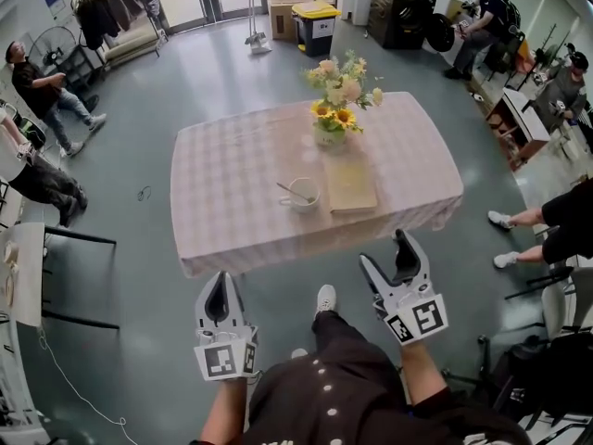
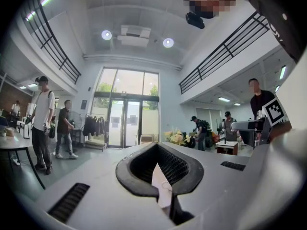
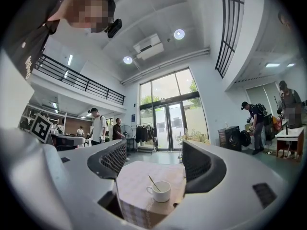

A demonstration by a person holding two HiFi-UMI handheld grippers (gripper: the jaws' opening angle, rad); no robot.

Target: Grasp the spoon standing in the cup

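A white cup (image 1: 303,195) stands near the front middle of the pink checked table (image 1: 232,184), and a spoon (image 1: 292,191) leans in it with its handle toward the left. Both grippers hang in front of the table's near edge, well short of the cup. My right gripper (image 1: 383,248) is open and empty. In the right gripper view the cup (image 3: 160,191) and spoon (image 3: 153,182) show between its spread jaws (image 3: 153,150). My left gripper (image 1: 220,281) is shut with nothing in it. Only a sliver of tablecloth (image 2: 160,178) shows through its pads (image 2: 157,146).
A vase of flowers (image 1: 334,119) stands behind the cup, and a tan mat (image 1: 350,185) lies right beside it. Several people stand or sit round the room. A white side table (image 1: 20,272) is at the left, chairs (image 1: 556,313) at the right.
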